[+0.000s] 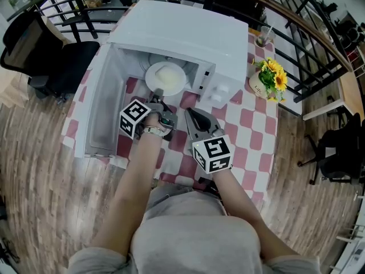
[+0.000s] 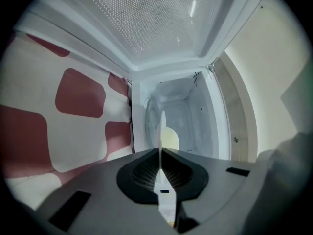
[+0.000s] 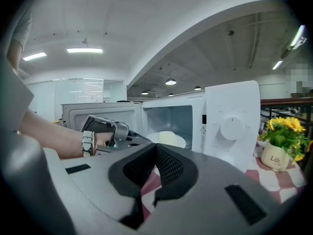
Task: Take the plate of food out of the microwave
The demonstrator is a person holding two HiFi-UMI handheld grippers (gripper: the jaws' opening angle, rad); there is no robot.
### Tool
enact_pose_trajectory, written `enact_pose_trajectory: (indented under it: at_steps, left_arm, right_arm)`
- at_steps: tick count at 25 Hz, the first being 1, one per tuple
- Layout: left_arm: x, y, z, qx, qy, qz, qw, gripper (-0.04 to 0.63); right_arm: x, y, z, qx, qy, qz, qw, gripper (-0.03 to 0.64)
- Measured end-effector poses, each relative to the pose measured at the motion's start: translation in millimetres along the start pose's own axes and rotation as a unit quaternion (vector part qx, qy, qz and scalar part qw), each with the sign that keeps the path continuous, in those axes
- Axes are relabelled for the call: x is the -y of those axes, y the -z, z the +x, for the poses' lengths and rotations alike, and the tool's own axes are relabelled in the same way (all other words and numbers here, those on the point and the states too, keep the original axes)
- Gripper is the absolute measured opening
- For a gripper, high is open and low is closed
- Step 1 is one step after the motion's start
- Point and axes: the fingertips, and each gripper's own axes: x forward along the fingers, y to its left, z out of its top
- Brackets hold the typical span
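Note:
A white plate with a pale mound of food sits at the mouth of the open white microwave, partly over the checked tablecloth. My left gripper is shut on the plate's near rim. In the left gripper view the plate shows edge-on between the closed jaws, with the food behind it and the oven cavity beyond. My right gripper hovers over the table to the right of the left one, shut and empty. In the right gripper view the plate lies inside the doorway, just past the left gripper.
The microwave door hangs open at the left. A vase of yellow flowers stands right of the microwave, with a glass behind it. The red-and-white tablecloth covers a small table. A black chair and a railing are beyond.

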Motion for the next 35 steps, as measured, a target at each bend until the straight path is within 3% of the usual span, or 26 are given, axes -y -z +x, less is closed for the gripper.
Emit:
enact_pose_trajectory:
  at_steps: [18, 35]
  left_arm:
    - [26, 22, -52, -0.013, 0.053, -0.006, 0.9985, 0.017]
    - [43, 35, -89, 0.013, 0.079, -0.008, 0.9968, 0.017]
  right_arm:
    - [-9, -5, -16, 0.020, 0.006, -0.007, 1.000, 0.023]
    - [-12, -16, -26, 0.037, 0.015, -0.015, 0.999, 0.023]
